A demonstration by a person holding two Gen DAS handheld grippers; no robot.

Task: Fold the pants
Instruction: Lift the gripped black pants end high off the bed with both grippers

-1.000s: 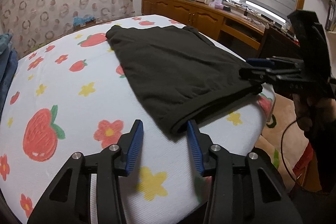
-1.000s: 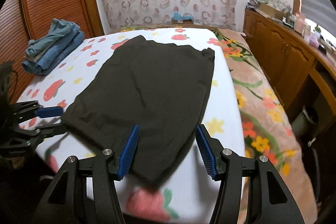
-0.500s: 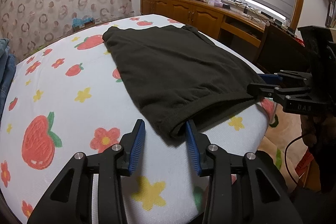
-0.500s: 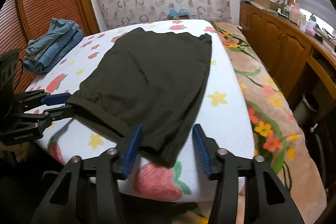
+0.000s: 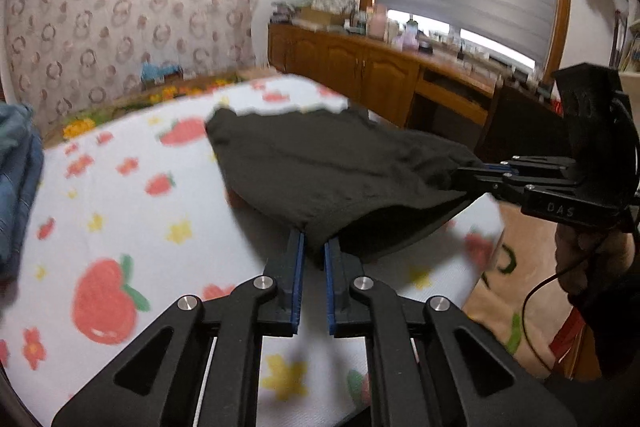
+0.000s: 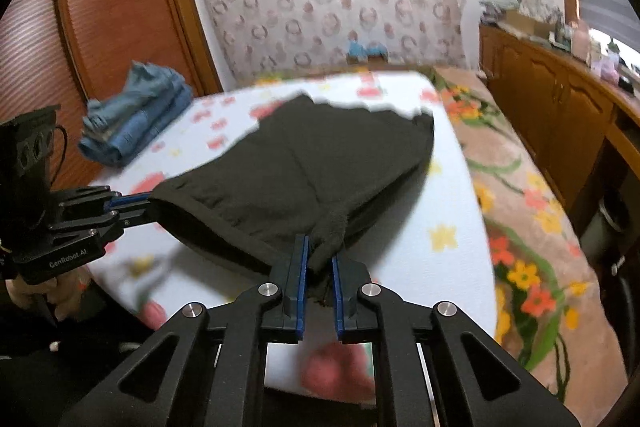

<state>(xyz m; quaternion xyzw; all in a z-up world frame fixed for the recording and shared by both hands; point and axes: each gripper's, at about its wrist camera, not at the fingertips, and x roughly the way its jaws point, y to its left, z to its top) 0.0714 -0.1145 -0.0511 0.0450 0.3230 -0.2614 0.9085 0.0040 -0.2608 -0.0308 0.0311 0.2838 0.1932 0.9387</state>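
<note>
Dark pants lie folded on the strawberry-print bed sheet, with the near hem raised off it. In the left wrist view my left gripper has its jaws closing, the blue pads pressing one hem corner between them. At the right of that view my right gripper pinches the other corner. The right wrist view shows the pants with my right gripper closing on a bunched corner, and my left gripper clamps the hem at the left.
A stack of folded blue jeans sits at the bed's far left. A floral blanket runs along the bed's right side, with wooden cabinets beyond. A patterned headboard stands at the back.
Both grippers went from open around the hem corners to closed on them. The near hem has lifted off the sheet, and both hands rose slightly.
</note>
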